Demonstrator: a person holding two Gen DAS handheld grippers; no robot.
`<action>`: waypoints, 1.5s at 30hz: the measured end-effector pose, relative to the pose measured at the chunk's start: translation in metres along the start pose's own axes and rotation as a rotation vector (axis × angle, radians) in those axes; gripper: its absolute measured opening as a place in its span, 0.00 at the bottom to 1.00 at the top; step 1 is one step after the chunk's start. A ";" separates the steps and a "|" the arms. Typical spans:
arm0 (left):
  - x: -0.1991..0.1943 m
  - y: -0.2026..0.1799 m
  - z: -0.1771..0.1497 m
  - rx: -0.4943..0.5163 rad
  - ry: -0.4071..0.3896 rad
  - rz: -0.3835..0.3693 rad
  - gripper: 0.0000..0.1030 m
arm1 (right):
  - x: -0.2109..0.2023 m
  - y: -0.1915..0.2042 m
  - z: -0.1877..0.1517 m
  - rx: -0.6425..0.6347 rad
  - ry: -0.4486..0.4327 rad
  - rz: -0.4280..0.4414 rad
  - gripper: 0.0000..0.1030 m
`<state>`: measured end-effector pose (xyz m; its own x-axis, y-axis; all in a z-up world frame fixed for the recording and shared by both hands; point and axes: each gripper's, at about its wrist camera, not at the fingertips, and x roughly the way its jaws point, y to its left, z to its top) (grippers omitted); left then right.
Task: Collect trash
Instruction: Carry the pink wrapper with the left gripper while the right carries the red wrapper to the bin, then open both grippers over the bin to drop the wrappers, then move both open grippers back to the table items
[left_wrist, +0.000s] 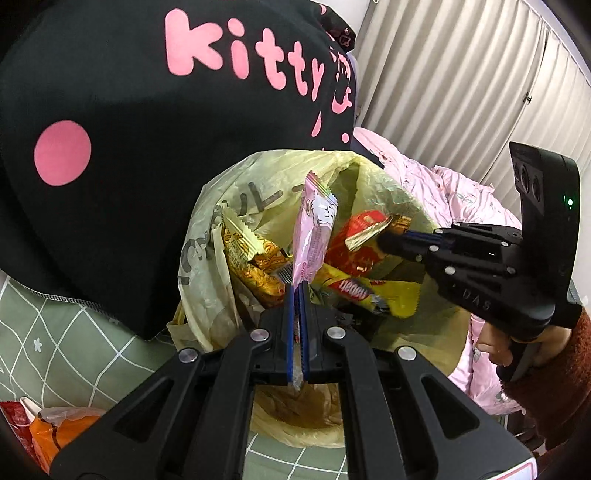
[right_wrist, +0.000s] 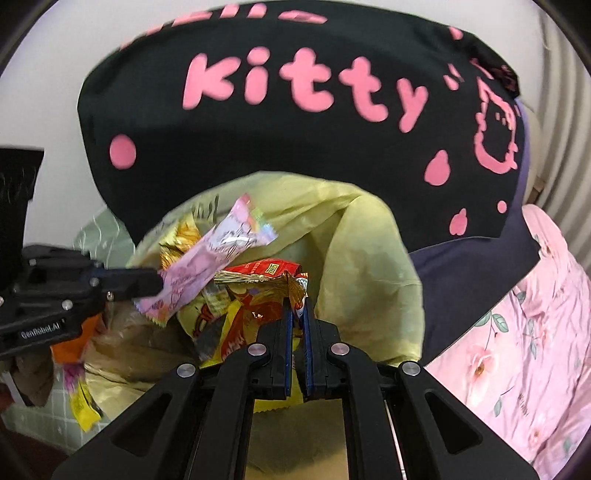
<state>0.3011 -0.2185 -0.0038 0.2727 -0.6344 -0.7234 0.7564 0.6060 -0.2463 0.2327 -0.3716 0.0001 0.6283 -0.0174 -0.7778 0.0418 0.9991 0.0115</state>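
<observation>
My left hand-held gripper (left_wrist: 297, 284) pinched a pink wrapper (left_wrist: 312, 229); my right hand-held gripper (right_wrist: 298, 306) pinched a red wrapper (right_wrist: 266, 275) over the bag (right_wrist: 369, 258).

Bag (left_wrist: 207, 236): thin yellow plastic, crinkled, semi-matt. Pink wrapper (left_wrist: 314, 229): glossy film. Red wrapper (right_wrist: 266, 271): shiny foil. Black pillow (left_wrist: 129, 147): matt cloth.

Both wrappers over the bag mouth

My left gripper (left_wrist: 297, 286) holds a wrapper (left_wrist: 314, 229) above the trash bag (left_wrist: 207, 236); my right gripper (right_wrist: 299, 306) holds another (right_wrist: 266, 275) beside it, cushion (left_wrist: 110, 110) behind, quilt (right_wrist: 517, 332) right.
</observation>
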 end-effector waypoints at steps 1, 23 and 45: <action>0.000 0.001 0.000 -0.006 0.001 -0.003 0.03 | 0.002 0.001 -0.001 -0.009 0.011 -0.004 0.06; -0.012 0.001 0.010 -0.082 -0.061 -0.090 0.19 | -0.029 -0.009 -0.018 0.042 -0.042 -0.032 0.21; -0.138 0.093 -0.113 -0.312 -0.254 0.244 0.45 | -0.059 0.063 -0.005 -0.029 -0.218 0.106 0.39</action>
<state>0.2661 -0.0204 0.0006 0.5862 -0.5294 -0.6133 0.4477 0.8426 -0.2994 0.1944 -0.3077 0.0442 0.7810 0.0826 -0.6191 -0.0537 0.9964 0.0651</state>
